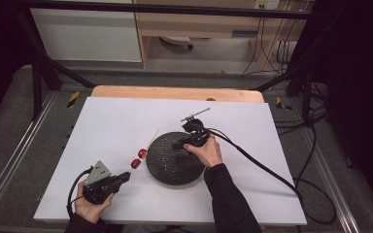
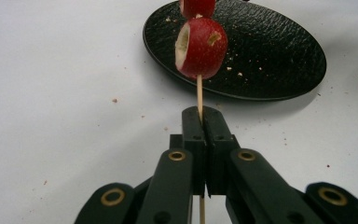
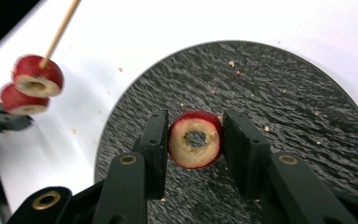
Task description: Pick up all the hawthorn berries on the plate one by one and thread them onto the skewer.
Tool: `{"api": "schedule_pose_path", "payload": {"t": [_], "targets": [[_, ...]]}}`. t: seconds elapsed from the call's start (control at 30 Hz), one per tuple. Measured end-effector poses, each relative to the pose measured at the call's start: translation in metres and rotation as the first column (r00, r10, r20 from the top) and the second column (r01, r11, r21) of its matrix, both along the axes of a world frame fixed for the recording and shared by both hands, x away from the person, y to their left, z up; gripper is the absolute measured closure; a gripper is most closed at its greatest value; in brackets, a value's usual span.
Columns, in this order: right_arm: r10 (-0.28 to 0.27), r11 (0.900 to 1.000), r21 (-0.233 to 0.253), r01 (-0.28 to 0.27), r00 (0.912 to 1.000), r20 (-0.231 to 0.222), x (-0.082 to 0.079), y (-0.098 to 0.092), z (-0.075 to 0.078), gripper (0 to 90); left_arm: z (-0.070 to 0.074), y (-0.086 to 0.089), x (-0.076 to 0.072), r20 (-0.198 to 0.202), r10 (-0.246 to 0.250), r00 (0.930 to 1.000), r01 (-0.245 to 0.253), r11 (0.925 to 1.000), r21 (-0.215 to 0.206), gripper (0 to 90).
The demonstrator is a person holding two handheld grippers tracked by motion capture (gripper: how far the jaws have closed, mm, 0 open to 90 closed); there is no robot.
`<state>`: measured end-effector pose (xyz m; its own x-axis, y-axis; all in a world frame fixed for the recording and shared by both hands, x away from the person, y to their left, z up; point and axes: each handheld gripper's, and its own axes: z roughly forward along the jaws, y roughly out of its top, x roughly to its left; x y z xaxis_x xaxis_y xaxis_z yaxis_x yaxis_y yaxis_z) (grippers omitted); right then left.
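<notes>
Skewer (image 2: pixel 199 95) pinched tight in left gripper (image 2: pixel 204 122), 2 red slices (image 3: pixel 30 91) threaded, right gripper (image 3: pixel 195 140) jaws apart around cored slice (image 3: pixel 196 139) on black plate (image 3: pixel 284 107), contact unclear.

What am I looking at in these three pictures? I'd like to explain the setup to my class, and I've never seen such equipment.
A person at a white table holds a hand-operated two-jaw gripper in each hand. The high view looks down from above; the other two come from cameras riding on the grippers, looking along their black jaws. The left gripper is shut on a thin wooden skewer carrying two red cored fruit pieces. The right gripper has its jaws either side of a third fruit piece over a round black plate; whether they already press on it is hard to tell. Crumbs dot plate and table.
</notes>
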<state>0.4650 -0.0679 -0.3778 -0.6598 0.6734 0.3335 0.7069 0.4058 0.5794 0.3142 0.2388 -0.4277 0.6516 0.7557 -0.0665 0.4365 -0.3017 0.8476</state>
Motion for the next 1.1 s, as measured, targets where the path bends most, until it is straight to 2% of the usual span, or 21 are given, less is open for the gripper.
{"api": "schedule_pose_path", "payload": {"t": [0.1, 0.2, 0.33, 0.5, 0.6, 0.67, 0.73, 0.8, 0.87, 0.97, 1.1], "targets": [[-0.022, 0.997, 0.069, 0.020, 0.9996, 0.020, -0.006, -0.007, -0.002, 62.4, 0.000, -0.001, 0.000, 0.002, -0.001, 1.0000, 0.001, 1.0000, -0.003, 88.5], [-0.053, 0.989, 0.138, 0.046, 0.9976, 0.045, -0.012, -0.013, -0.004, 62.4, 0.000, -0.004, -0.001, 0.002, -0.002, 1.0000, 0.002, 1.0000, -0.004, 88.5], [-0.093, 0.967, 0.244, 0.075, 0.9938, 0.062, -0.019, -0.021, -0.005, 62.4, 0.000, -0.006, -0.002, 0.009, -0.002, 1.0000, 0.002, 1.0000, -0.006, 88.5], [-0.148, 0.920, 0.375, 0.112, 0.9864, 0.070, -0.028, -0.028, -0.006, 62.5, 0.000, -0.008, -0.004, 0.010, -0.002, 1.0000, 0.002, 0.9999, -0.016, 88.5], [-0.185, 0.881, 0.452, 0.136, 0.9807, 0.065, -0.032, -0.032, -0.008, 62.5, 0.000, -0.011, -0.004, 0.012, -0.004, 0.9999, 0.004, 0.9998, -0.022, 88.5], [-0.208, 0.862, 0.483, 0.152, 0.9760, 0.064, -0.034, -0.034, -0.009, 62.5, 0.000, -0.012, -0.005, 0.015, -0.005, 0.9999, 0.006, 0.9997, -0.025, 88.5], [-0.230, 0.838, 0.520, 0.165, 0.9711, 0.063, -0.035, -0.035, -0.011, 62.5, 0.000, -0.014, -0.006, 0.016, -0.003, 0.9999, 0.003, 0.9995, -0.030, 88.5], [-0.246, 0.823, 0.541, 0.174, 0.9670, 0.064, -0.036, -0.037, -0.012, 62.5, 0.000, -0.016, -0.006, 0.015, -0.004, 0.9999, 0.005, 0.9993, -0.037, 88.5], [-0.256, 0.801, 0.571, 0.179, 0.9650, 0.057, -0.036, -0.038, -0.014, 62.5, -0.001, -0.018, -0.007, 0.015, -0.005, 0.9999, 0.006, 0.9992, -0.040, 88.5], [-0.284, 0.777, 0.599, 0.196, 0.9574, 0.054, -0.037, -0.040, -0.015, 62.5, -0.001, -0.021, -0.008, 0.019, -0.004, 0.9998, 0.005, 0.9990, -0.045, 88.5], [-0.319, 0.739, 0.639, 0.213, 0.9461, 0.054, -0.039, -0.042, -0.015, 62.6, -0.002, -0.024, -0.010, 0.020, -0.001, 0.9998, 0.002, 0.9987, -0.051, 88.5]]}}
